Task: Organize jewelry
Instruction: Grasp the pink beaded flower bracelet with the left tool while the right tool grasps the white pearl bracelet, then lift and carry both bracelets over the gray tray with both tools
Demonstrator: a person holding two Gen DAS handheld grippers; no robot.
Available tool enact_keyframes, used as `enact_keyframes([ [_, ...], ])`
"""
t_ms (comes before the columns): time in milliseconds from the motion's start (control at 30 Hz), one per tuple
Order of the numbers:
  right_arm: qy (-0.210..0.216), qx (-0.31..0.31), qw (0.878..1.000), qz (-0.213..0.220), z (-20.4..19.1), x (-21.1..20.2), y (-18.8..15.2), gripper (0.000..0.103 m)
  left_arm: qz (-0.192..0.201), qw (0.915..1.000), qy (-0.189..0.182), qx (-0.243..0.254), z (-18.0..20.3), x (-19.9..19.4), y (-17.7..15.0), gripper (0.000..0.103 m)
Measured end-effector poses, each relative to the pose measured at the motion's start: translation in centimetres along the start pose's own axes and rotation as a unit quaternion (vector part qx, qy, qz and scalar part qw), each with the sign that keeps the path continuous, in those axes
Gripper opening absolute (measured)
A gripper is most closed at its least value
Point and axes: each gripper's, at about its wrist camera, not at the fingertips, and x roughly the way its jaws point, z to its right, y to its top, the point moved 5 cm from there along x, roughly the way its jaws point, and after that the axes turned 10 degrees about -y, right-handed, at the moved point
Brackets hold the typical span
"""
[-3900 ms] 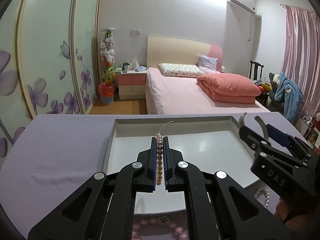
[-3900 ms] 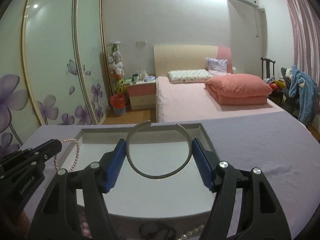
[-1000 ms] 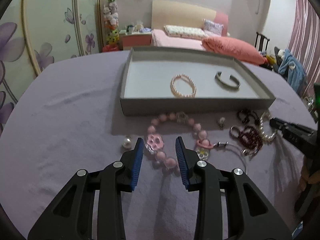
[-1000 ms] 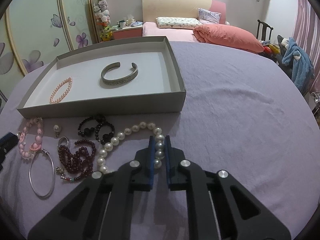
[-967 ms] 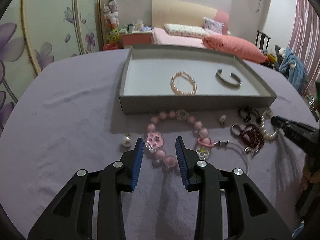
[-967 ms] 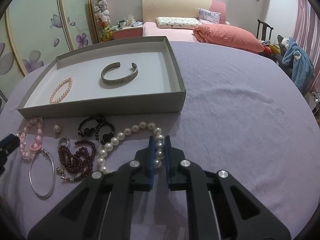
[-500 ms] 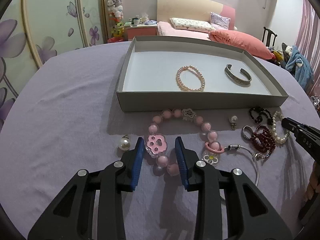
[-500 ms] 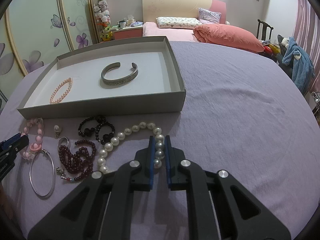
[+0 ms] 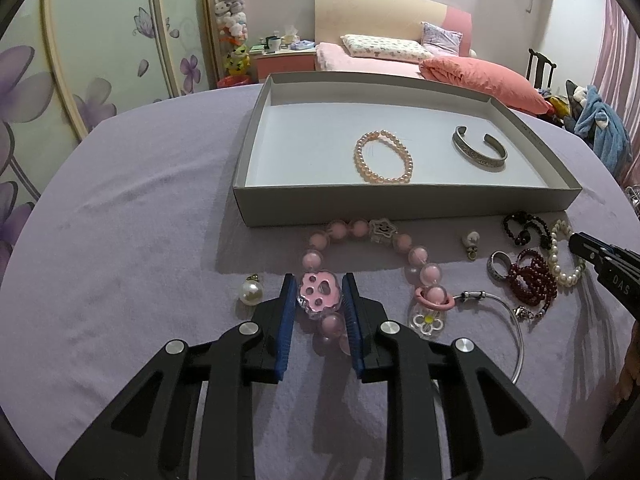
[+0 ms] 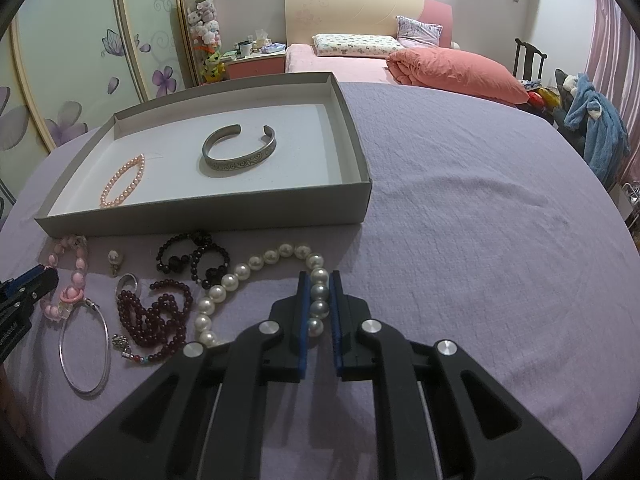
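Observation:
A grey tray (image 9: pixel 400 204) on the purple cloth holds a small pink pearl bracelet (image 9: pixel 383 157) and a silver cuff (image 9: pixel 479 153). My left gripper (image 9: pixel 319 293) is shut on the paw charm of a pink bead bracelet (image 9: pixel 360 229) lying in front of the tray. My right gripper (image 10: pixel 319 289) is shut on a white pearl bracelet (image 10: pixel 240 272) on the cloth. The tray also shows in the right wrist view (image 10: pixel 200 216), with the cuff (image 10: pixel 239 156) inside.
Loose on the cloth lie a pearl pendant (image 9: pixel 250 292), a small charm (image 9: pixel 471 240), a black bead bracelet (image 10: pixel 194 258), a dark red bead strand (image 10: pixel 156 312), a ring (image 10: pixel 127 283) and a thin silver bangle (image 10: pixel 85 356). A bed stands beyond the table.
Since 3.9 s ago both grippers have let go of the pink pearl bracelet and cuff in the tray. In the last second the left jaws have closed onto the paw charm; the right stays on the pearls.

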Motion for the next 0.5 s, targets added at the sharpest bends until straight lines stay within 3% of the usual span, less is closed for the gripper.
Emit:
enact_keyframes([
  [200, 0.028, 0.021, 0.999, 0.008, 0.4, -0.5, 0.1, 0.01, 0.009, 0.9998, -0.015, -0.007, -0.3, -0.6, 0.0, 0.024],
  [500, 0.09, 0.05, 0.992, 0.074, 0.3, -5.3, 1.7, 0.01, 0.066, 0.9966, -0.048, -0.011, -0.3, -3.6, 0.9, 0.024],
])
